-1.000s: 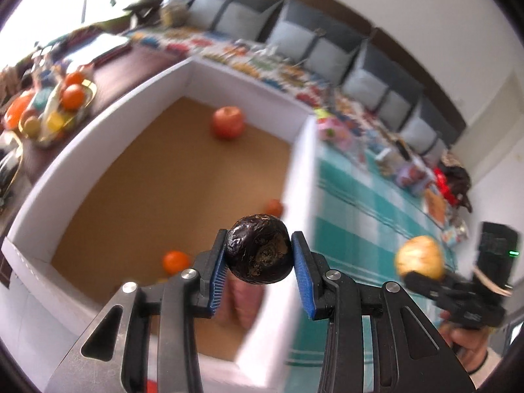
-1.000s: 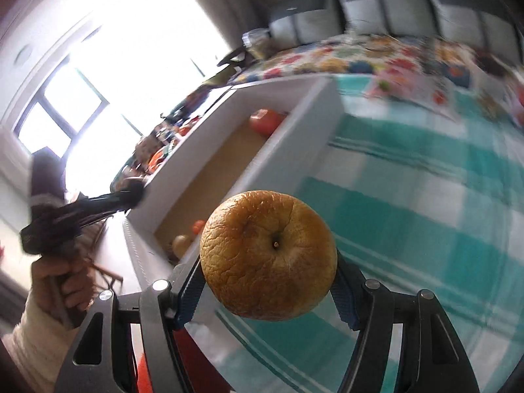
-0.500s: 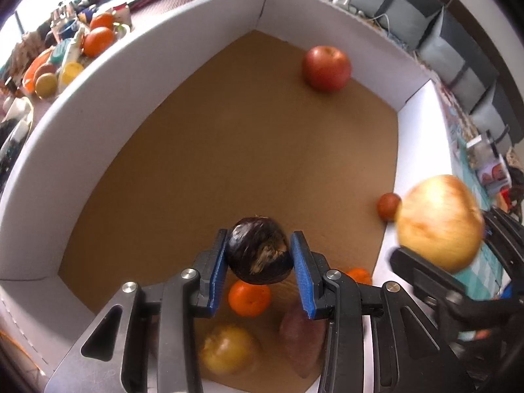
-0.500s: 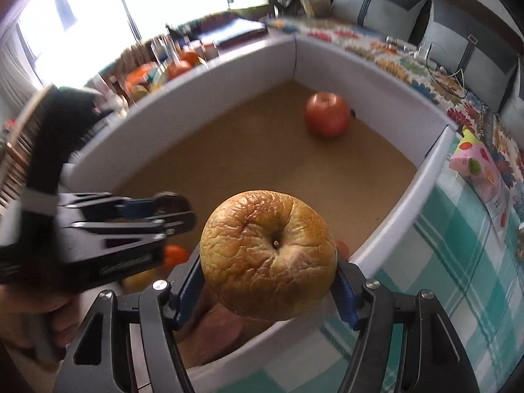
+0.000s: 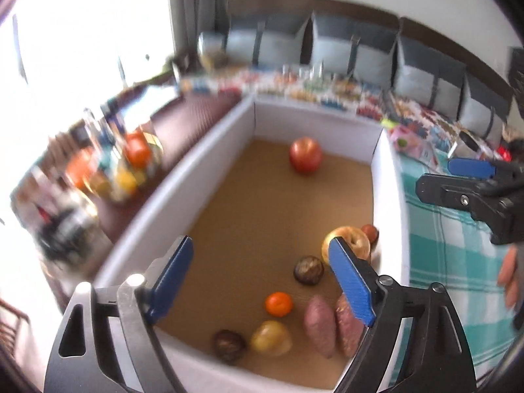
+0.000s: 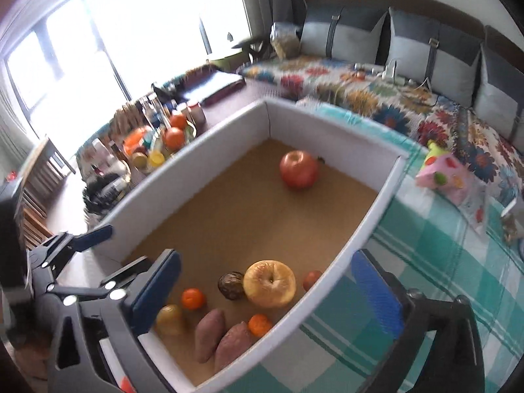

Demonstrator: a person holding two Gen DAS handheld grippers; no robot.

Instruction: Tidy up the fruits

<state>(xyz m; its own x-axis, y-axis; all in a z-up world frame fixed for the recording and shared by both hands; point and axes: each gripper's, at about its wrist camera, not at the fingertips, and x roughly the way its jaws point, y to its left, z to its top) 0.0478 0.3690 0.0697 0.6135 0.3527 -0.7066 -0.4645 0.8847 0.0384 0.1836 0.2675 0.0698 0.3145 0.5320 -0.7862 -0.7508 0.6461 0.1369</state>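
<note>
Right now both tools are empty. My left gripper has its blue pads spread wide with nothing between them; its jaws have just been opening. Same for my right gripper: pads apart, jaws just opened, nothing held.

Both fruits lie in the white-walled box w/ brown cardboard floor, at its near end. The wrinkled yellow-brown apple sits touching the small dark round wrinkled fruit, and a small red fruit lies between the apple and the box's right wall. Nearer me are two purplish sweet potatoes, a small orange mandarin and a dull yellow fruit.

Risks, as I judge them: round fruit on a flat floor may roll, so the apple could bump the dark one or wander off. My left pad hangs low over the apple in the left view; a careless pull-back could clip the box wall or nudge the pile. The two tools are also near each other, so they could knock on the way out.

Views differ. Left cam shows a second dark round fruit at the near wall, and my hand; right cam doesn't. Right cam shows a second mandarin by the sweet potatoes, hidden on the left. Far end, both show the big red apple alone.
</note>
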